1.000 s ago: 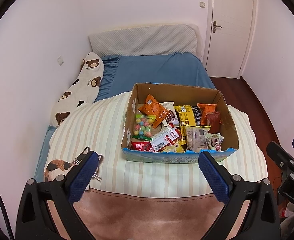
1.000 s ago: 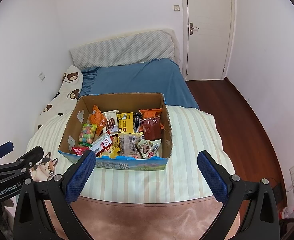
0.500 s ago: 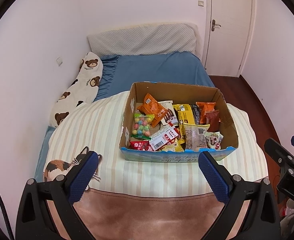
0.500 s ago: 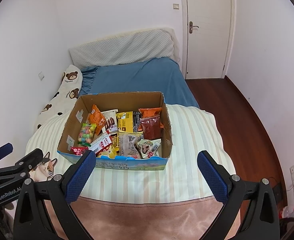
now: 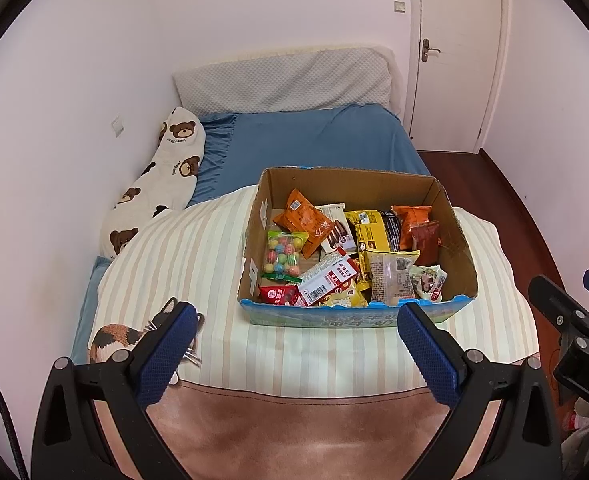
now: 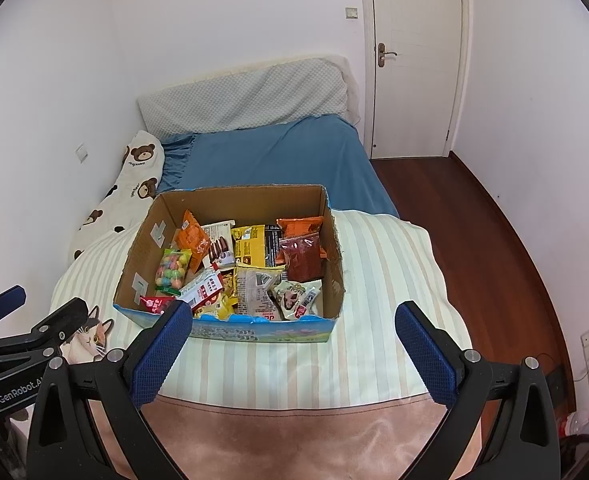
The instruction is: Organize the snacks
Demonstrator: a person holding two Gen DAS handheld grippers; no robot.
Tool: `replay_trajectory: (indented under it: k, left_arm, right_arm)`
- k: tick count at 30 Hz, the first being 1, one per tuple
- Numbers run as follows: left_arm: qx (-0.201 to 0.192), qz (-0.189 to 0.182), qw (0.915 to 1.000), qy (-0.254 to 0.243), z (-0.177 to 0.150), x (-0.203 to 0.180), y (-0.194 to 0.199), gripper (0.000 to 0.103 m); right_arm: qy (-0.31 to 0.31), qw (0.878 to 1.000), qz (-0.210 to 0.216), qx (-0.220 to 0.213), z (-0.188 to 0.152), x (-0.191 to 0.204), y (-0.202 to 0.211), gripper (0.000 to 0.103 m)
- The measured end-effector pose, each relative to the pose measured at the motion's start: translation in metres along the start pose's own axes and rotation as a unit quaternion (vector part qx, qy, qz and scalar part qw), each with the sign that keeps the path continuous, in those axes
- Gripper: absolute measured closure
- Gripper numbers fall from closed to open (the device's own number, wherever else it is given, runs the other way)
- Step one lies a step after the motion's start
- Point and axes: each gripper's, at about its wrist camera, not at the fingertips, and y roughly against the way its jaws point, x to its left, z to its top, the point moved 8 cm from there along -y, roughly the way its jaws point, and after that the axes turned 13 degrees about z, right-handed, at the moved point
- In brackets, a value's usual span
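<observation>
At the bottom of each wrist view, the left gripper (image 5: 294,344) and the right gripper (image 6: 294,340) stand spread wide with nothing between their blue-padded fingers. Past them, mid-frame on the cream striped quilt (image 5: 182,256), sits the open brown cardboard box with a blue printed front (image 5: 450,216). The assorted foil snack packets (image 5: 350,256) lie heaped inside it, none outside. Sorted already, or loosely piled and awaiting sorting: the scene fits both, so no move is settled. Against the earlier frames, the box sits slightly lower and nearer; contents unchanged. Beyond lies the blue bedsheet (image 5: 314,140).
</observation>
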Motion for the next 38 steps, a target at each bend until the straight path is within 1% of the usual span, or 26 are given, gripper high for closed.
replay_trajectory:
  k: [32, 38]
  left_arm:
    - [-0.001, -0.006, 0.9999, -0.01, 0.0011, -0.0052, -0.0028, 0.0]
    - [-0.007, -0.007, 0.9999, -0.009, 0.0002, -0.0056, -0.0001, 0.0]
  right_arm:
    - [-0.004, 1.0, 0.0, 0.004, -0.003, -0.0043, -0.0042, 0.0]
    - [-0.004, 1.0, -0.001, 0.004, -0.0032, -0.0047, -0.0038, 0.0]
